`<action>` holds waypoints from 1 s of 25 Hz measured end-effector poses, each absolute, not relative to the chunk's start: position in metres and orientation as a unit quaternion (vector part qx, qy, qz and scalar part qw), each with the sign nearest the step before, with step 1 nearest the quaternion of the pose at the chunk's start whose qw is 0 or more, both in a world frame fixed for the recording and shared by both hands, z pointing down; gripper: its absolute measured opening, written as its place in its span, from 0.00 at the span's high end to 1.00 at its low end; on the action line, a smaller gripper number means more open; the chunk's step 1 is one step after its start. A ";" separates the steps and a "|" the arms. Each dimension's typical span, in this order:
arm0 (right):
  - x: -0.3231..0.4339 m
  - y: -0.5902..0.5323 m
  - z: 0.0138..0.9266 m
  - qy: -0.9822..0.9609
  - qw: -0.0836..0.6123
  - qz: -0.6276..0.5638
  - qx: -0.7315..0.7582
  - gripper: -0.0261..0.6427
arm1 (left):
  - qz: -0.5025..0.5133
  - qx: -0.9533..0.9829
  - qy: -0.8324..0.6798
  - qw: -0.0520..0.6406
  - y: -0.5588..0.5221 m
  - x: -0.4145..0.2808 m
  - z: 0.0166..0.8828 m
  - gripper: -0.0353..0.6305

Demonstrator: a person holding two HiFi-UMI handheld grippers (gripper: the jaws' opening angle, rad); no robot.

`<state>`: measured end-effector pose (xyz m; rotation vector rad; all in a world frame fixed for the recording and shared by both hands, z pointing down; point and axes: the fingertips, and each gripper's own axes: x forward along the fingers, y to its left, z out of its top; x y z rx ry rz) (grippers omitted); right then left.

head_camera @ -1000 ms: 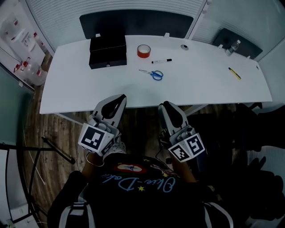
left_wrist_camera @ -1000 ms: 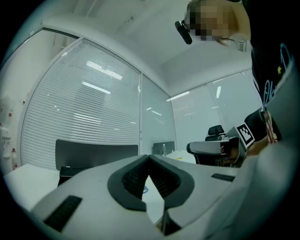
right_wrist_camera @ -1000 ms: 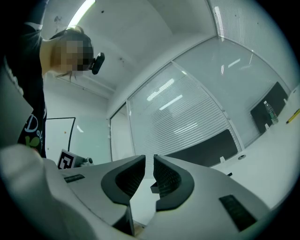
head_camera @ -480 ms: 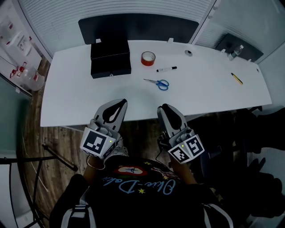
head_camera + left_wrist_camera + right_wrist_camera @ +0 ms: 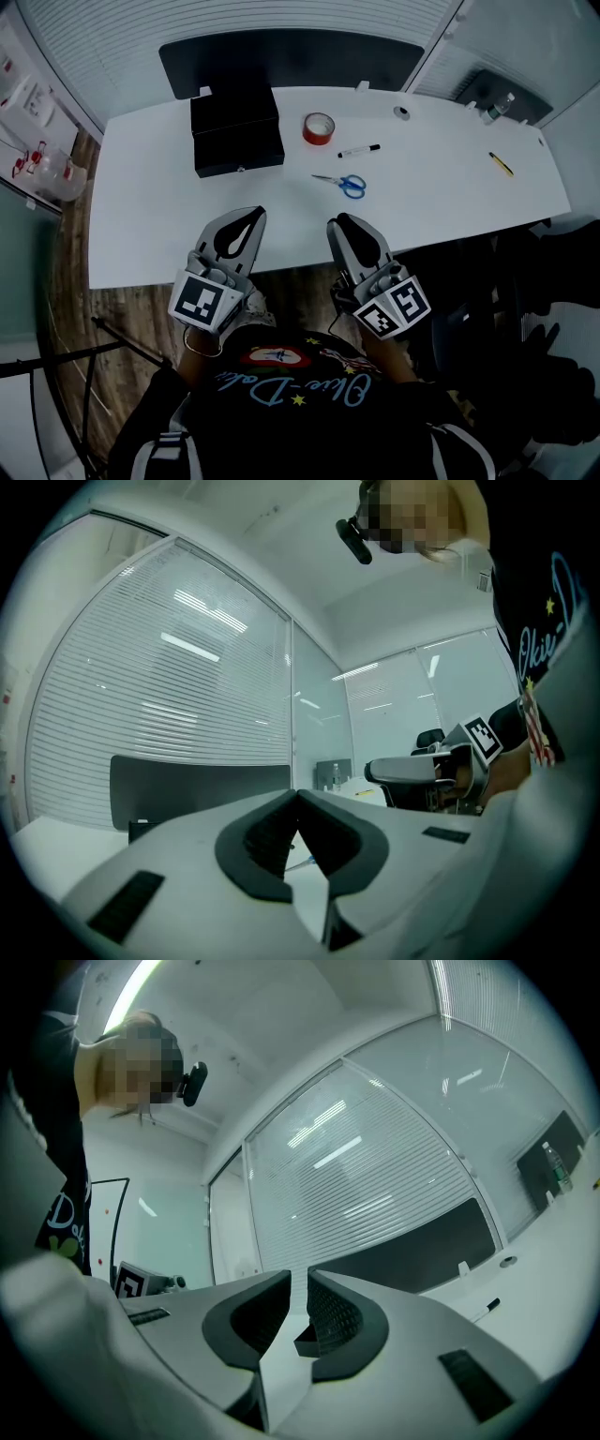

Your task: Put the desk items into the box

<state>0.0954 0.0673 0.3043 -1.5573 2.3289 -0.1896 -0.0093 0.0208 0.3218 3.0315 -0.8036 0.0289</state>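
The black box (image 5: pixel 236 131) stands closed at the back left of the white desk (image 5: pixel 150 216). To its right lie a red tape roll (image 5: pixel 319 128), a black marker (image 5: pixel 359 150) and blue-handled scissors (image 5: pixel 343 184). A small round item (image 5: pixel 401 112) and a yellow pen (image 5: pixel 500 164) lie further right. My left gripper (image 5: pixel 253 214) hovers at the desk's near edge, jaws together and empty (image 5: pixel 298 795). My right gripper (image 5: pixel 336 225) hangs beside it, jaws a narrow gap apart with nothing between them (image 5: pixel 300 1279). Both point level toward the desk.
A dark chair back (image 5: pixel 291 56) stands behind the desk against slatted blinds. A water bottle (image 5: pixel 497 105) sits on another surface at the back right. Wood floor (image 5: pixel 122 309) shows below the near edge, with thin tripod legs (image 5: pixel 112 333) at the left.
Both grippers have moved forward toward the desk, their tips now over its near edge. The desk and its items sit nearer in the head view. The jaws look unchanged.
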 end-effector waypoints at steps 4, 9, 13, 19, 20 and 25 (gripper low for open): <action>0.084 0.049 0.305 0.821 0.163 -0.071 -0.543 0.88 | 0.009 0.965 -0.261 0.005 0.003 -0.020 0.323 0.96; 0.069 0.024 0.304 0.828 0.158 -0.068 -0.533 0.88 | 0.004 0.962 -0.273 0.000 -0.018 -0.037 0.321 0.96; 0.054 0.003 0.304 0.837 0.155 -0.064 -0.521 0.88 | -0.001 0.958 -0.285 -0.003 -0.034 -0.054 0.321 0.96; 0.037 -0.025 0.306 0.840 0.151 -0.062 -0.518 0.88 | -0.005 0.958 -0.288 -0.004 -0.060 -0.071 0.324 0.96; 0.035 -0.028 0.307 0.840 0.150 -0.063 -0.518 0.88 | -0.005 0.958 -0.288 -0.003 -0.063 -0.073 0.325 0.96; 0.032 -0.040 0.311 0.836 0.146 -0.069 -0.524 0.88 | -0.002 0.959 -0.283 0.003 -0.078 -0.076 0.329 0.96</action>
